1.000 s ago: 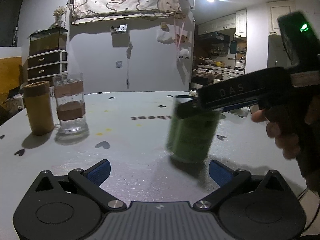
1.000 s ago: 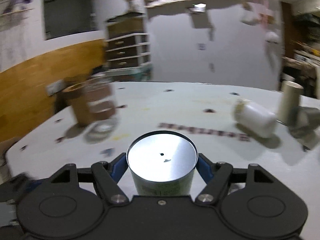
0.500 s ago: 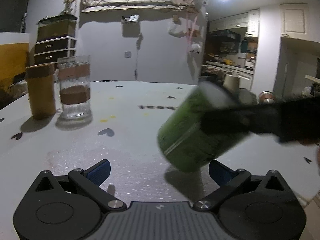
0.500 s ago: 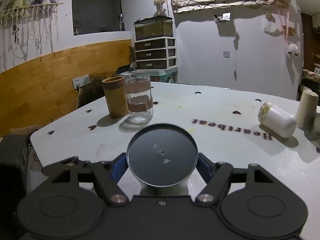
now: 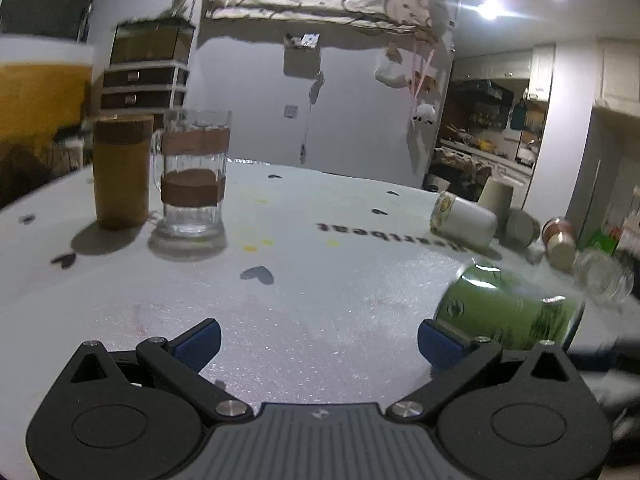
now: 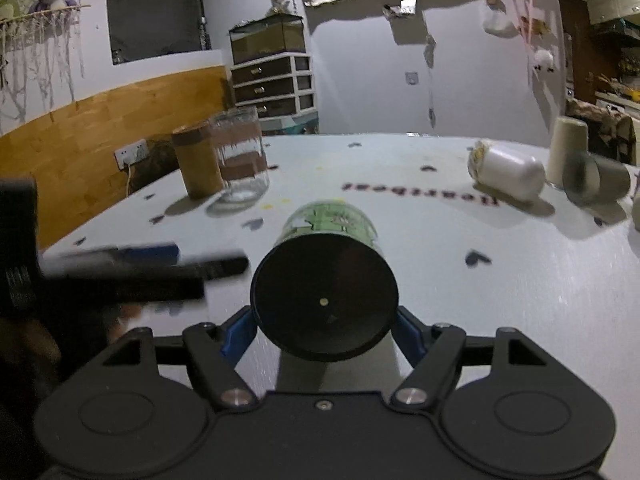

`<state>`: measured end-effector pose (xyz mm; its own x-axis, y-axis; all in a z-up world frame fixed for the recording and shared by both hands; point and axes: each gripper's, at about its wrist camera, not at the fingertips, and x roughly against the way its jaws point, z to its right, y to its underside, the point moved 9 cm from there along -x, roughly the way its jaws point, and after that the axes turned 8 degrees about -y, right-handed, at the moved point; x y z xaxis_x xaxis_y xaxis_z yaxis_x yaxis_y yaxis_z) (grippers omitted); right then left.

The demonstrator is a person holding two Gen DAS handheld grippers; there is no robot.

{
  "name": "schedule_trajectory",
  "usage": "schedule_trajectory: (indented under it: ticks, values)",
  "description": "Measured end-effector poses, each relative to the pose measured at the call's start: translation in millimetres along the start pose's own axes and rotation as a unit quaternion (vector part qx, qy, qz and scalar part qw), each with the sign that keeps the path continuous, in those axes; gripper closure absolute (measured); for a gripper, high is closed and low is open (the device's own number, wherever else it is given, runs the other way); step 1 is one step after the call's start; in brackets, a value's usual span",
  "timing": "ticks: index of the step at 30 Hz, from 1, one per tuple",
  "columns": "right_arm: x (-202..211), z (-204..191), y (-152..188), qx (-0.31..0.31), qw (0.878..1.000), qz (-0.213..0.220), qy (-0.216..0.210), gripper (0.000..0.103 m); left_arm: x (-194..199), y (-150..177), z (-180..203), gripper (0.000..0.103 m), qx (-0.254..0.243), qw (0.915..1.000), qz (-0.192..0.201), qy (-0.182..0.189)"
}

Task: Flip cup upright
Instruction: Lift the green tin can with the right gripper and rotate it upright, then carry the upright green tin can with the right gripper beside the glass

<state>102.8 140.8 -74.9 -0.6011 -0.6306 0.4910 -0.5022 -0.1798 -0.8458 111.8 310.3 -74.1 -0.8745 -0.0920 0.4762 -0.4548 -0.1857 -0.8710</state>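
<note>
Over the white heart-printed tabletop (image 6: 500, 280), right gripper (image 6: 324, 330) clamps green printed cylindrical cup (image 6: 332, 224) near its dark base, cup tipped sideways. Left gripper (image 5: 318, 340) gapes wide, empty. Flip seems roughly midway; righting and setting down remain.

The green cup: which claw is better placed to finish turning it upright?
Right. The right claw is already clamped on the green cup, which is tipped with its dark base toward that camera. The left claw is open, holds nothing, and sits beside the cup.
</note>
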Motion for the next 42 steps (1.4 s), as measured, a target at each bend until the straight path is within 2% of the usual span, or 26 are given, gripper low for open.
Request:
schedule_trajectory:
  ticks: [4, 6, 10, 13, 15, 19, 21, 22, 24, 35, 39, 42]
  values:
    - [-7.3, 0.2, 15.0, 0.004, 1.000, -0.018, 0.018, 0.028, -0.3, -5.8, 4.6, 0.001, 0.054, 0.9958, -0.045, 0.059]
    - [-8.8, 1.2, 17.8, 0.002, 1.000, -0.020, 0.024, 0.022, -0.8, -8.9, 11.4, 0.001, 0.065, 0.9934, -0.055, 0.077]
    - [0.6, 2.2, 15.6, -0.001, 1.000, 0.006, 0.024, 0.019, -3.1, -15.7, 27.7, 0.001, 0.067, 0.9900, -0.069, 0.103]
    - [13.4, 5.1, 10.0, -0.002, 0.999, 0.036, 0.030, 0.021, -7.2, -20.1, 36.8, 0.003, 0.083, 0.9837, -0.092, 0.130]
    - [23.8, 6.8, 2.4, -0.003, 0.997, 0.065, 0.031, 0.024, -10.7, -21.8, 40.1, 0.006, 0.111, 0.9747, -0.118, 0.153]
    - [34.1, 10.6, -14.8, -0.003, 0.994, 0.106, 0.030, 0.030, -19.2, -17.5, 48.4, 0.008, 0.179, 0.9444, -0.183, 0.206]
    - [31.0, 15.2, -20.5, -0.004, 0.993, 0.111, 0.033, 0.034, -22.6, -12.7, 56.2, 0.010, 0.192, 0.9340, -0.204, 0.222]
    - [27.6, 19.3, -21.9, -0.007, 0.993, 0.111, 0.038, 0.042, -24.0, -10.3, 59.8, 0.010, 0.192, 0.9320, -0.211, 0.224]
    - [20.7, 28.2, -21.3, -0.016, 0.993, 0.106, 0.052, 0.046, -27.1, -5.0, 66.6, 0.010, 0.190, 0.9295, -0.222, 0.225]
    - [22.2, 23.4, -15.2, 0.004, 0.991, 0.120, 0.053, 0.045, -52.6, 6.5, 92.6, 0.011, 0.226, 0.9059, -0.265, 0.240]
    - [30.4, 19.2, -10.0, 0.012, 0.991, 0.124, 0.052, 0.045, -55.0, 5.2, 100.7, 0.013, 0.226, 0.9066, -0.257, 0.247]
    - [38.4, 17.0, -3.9, 0.017, 0.991, 0.125, 0.051, 0.045, -43.7, 4.5, 108.7, 0.019, 0.208, 0.9073, -0.241, 0.275]
